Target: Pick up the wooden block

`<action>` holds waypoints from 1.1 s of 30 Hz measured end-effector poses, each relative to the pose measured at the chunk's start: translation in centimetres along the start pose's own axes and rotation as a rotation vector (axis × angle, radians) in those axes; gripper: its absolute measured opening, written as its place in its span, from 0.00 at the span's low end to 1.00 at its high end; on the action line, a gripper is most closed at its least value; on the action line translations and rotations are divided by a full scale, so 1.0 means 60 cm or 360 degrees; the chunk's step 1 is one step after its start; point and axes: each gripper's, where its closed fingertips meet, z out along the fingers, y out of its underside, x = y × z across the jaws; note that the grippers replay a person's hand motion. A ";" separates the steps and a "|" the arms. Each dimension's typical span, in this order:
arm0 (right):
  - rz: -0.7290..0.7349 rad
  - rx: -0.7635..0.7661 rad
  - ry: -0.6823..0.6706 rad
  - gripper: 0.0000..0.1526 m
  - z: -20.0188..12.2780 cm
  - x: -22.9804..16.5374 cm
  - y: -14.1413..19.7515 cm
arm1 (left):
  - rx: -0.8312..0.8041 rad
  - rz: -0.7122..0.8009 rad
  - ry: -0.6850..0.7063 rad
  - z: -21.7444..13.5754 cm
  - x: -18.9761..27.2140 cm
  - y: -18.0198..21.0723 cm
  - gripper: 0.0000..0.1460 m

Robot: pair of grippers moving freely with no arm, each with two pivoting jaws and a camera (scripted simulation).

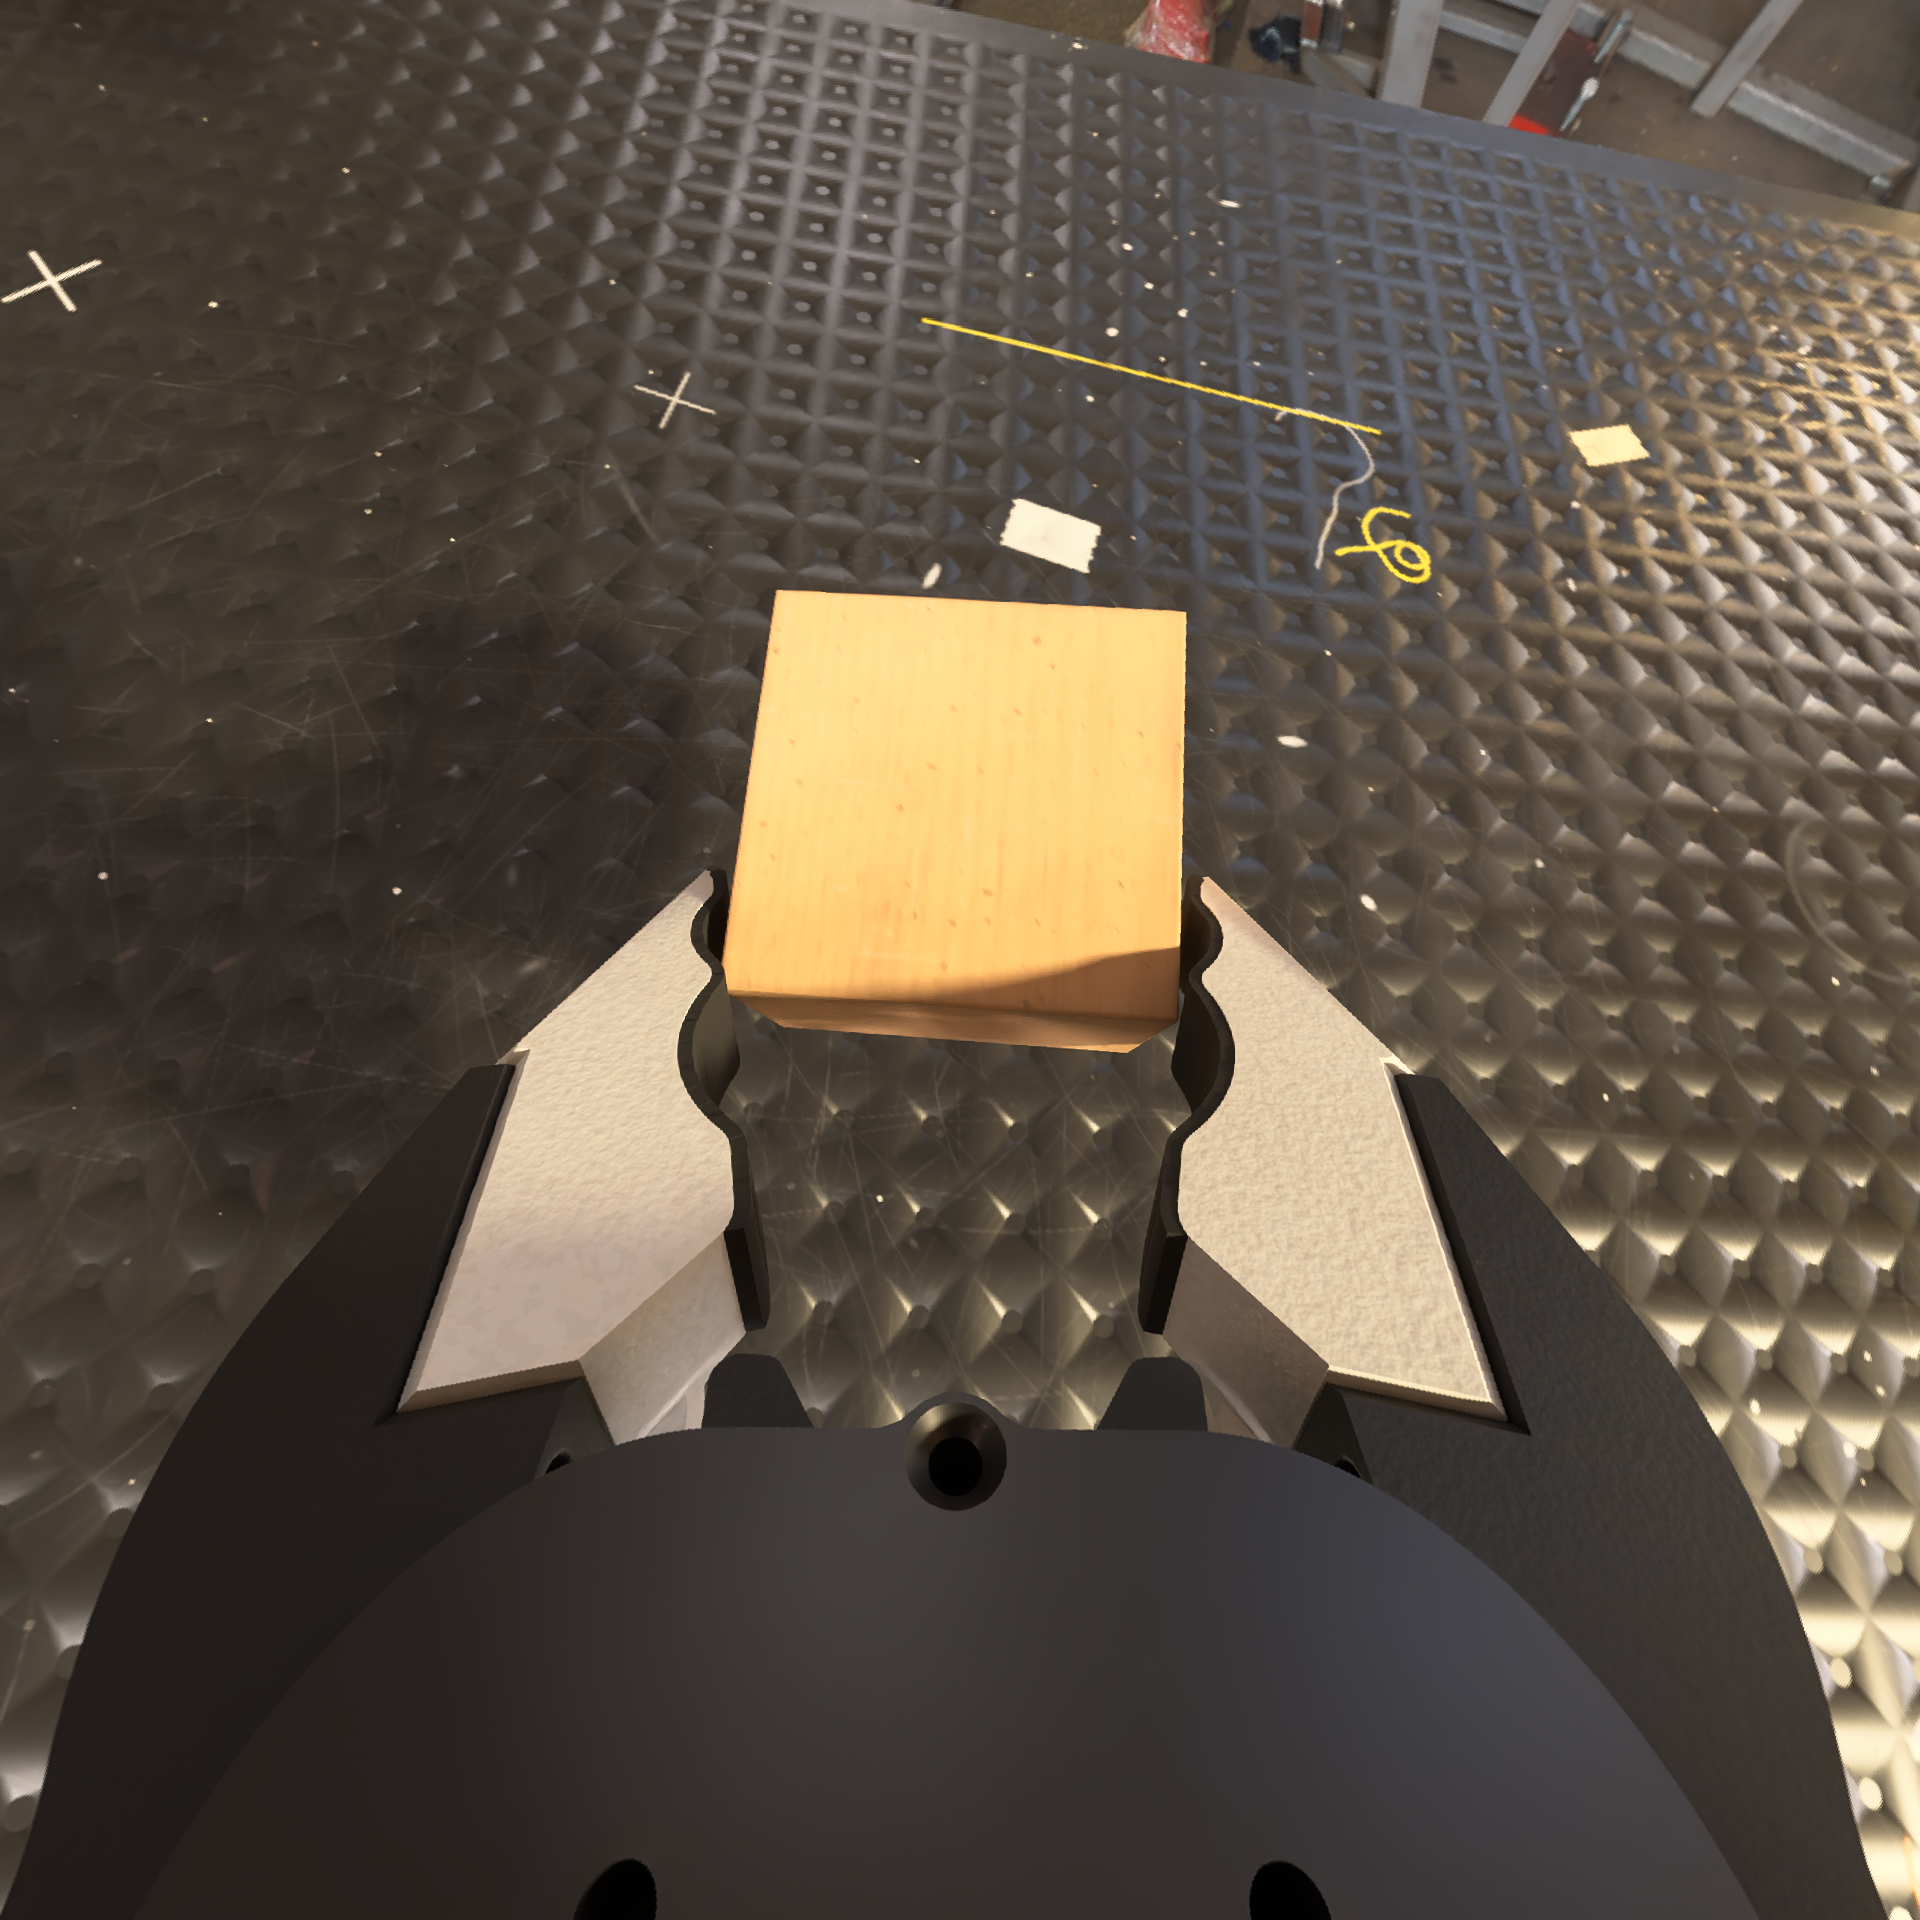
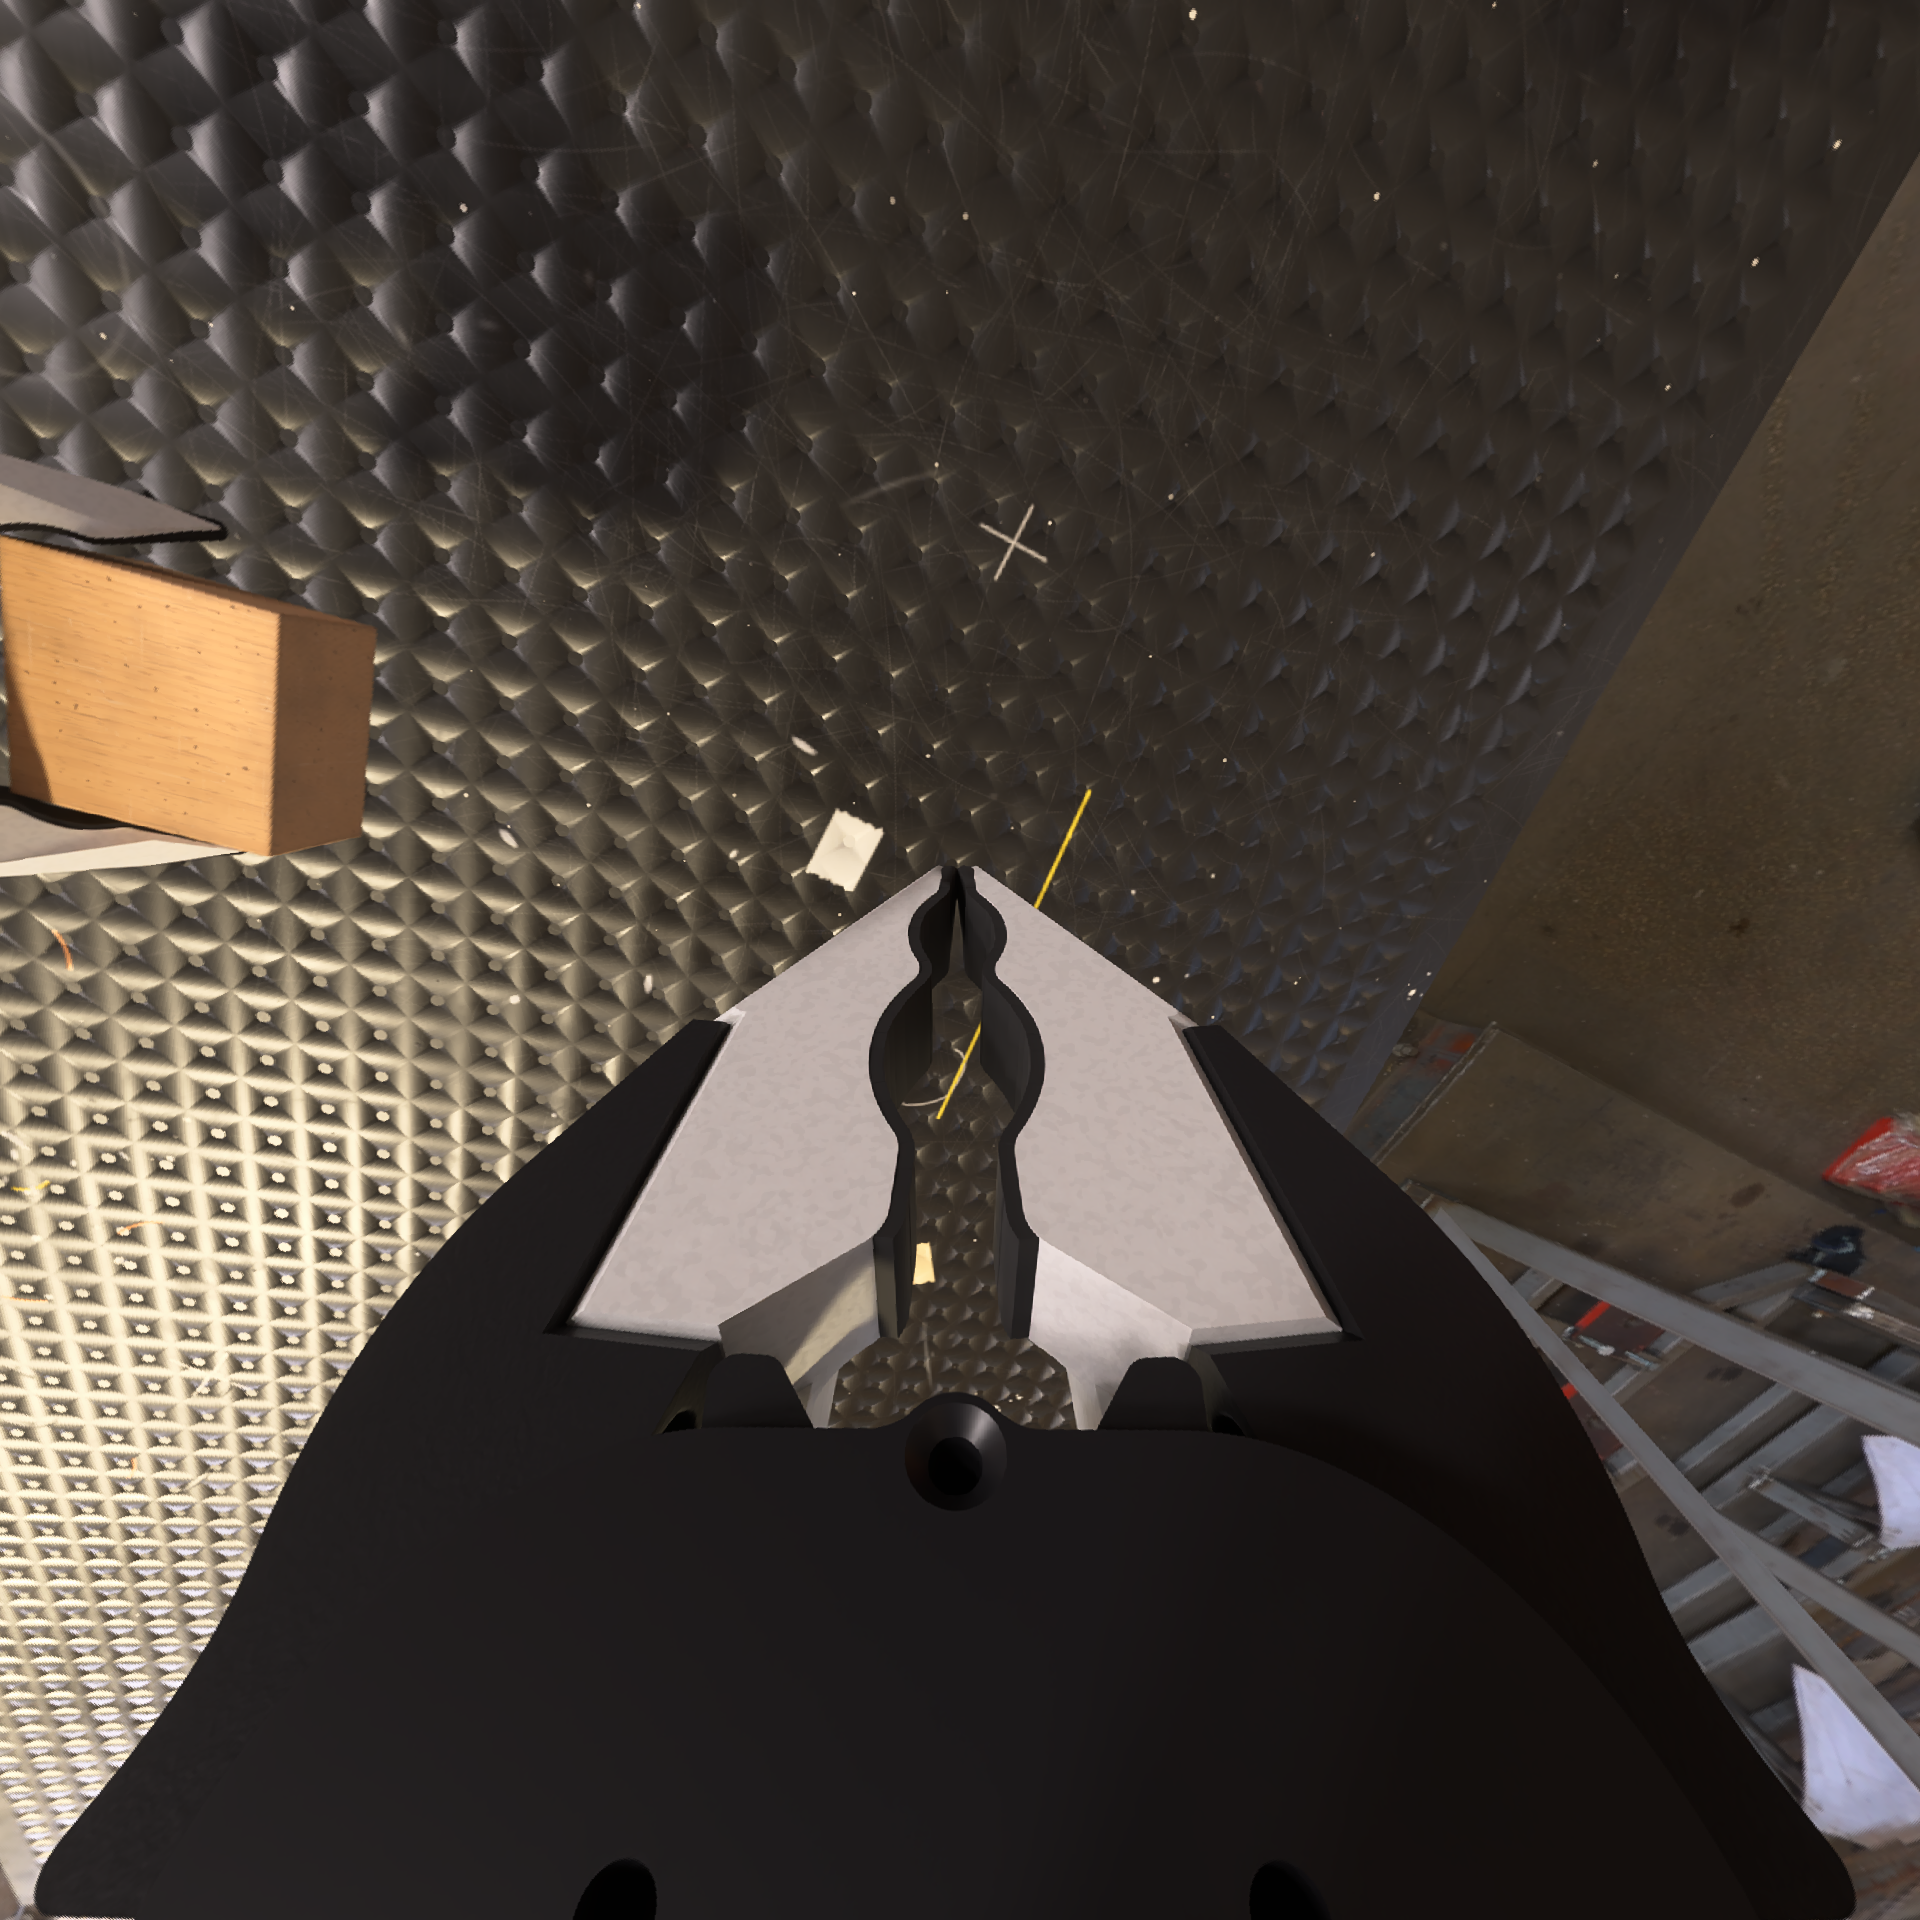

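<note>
The wooden block point(image 1: 961, 810) is a light tan cuboid. My left gripper point(image 1: 954, 925) is shut on its near end, one fingertip on each side, and holds it above the dark studded metal table point(image 1: 416, 623). In the right wrist view the block point(image 2: 177, 707) shows at the far left between the left gripper's white fingers point(image 2: 83, 514), clear of the table. My right gripper point(image 2: 958, 881) is shut and empty, its fingertips touching, over the table to the right of the block.
The table bears white cross marks point(image 1: 675, 400), a yellow line point(image 1: 1143, 374) and small white patches point(image 1: 1049, 535). Its right edge point(image 2: 1621, 665) drops to a floor with metal frames point(image 2: 1662, 1455) and red clutter point(image 2: 1870, 1158).
</note>
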 end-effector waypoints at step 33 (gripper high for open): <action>-0.0011 -0.0059 0.0016 0.00 0.000 0.000 0.000 | 0.0159 -0.0087 -0.0199 0.047 -0.040 -0.037 0.59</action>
